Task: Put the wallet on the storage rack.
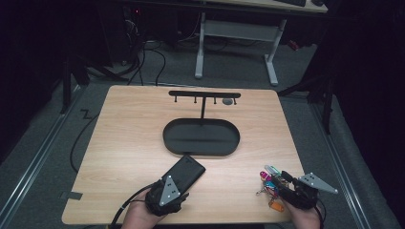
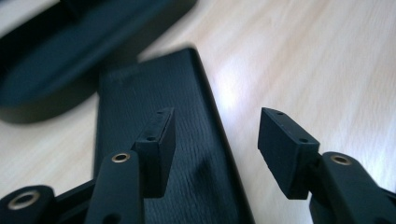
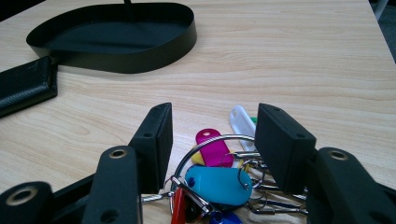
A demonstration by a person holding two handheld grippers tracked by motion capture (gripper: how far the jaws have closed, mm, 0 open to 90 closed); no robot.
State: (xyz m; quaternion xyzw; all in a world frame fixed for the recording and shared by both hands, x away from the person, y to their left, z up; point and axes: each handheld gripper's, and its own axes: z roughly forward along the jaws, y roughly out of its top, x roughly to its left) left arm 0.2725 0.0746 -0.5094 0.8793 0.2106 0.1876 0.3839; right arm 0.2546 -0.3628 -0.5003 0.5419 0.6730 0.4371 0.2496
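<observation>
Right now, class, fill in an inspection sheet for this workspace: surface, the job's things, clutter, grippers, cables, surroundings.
Surface: light wooden table, flat, no spills seen.
Job's things: black case lies flat near the front edge, just short of the black oval tray; bunch of keys with coloured tags lies at front right.
Clutter: black hook stand rising from the tray, a small grey thing on one hook.
Grippers: left gripper open, jaws over the case's edge, not pressing; right gripper open, jaws astride the keys.
Cables: black cable trails from the left gripper; more on the floor.
Surroundings: dark room, white desk frame behind.
</observation>
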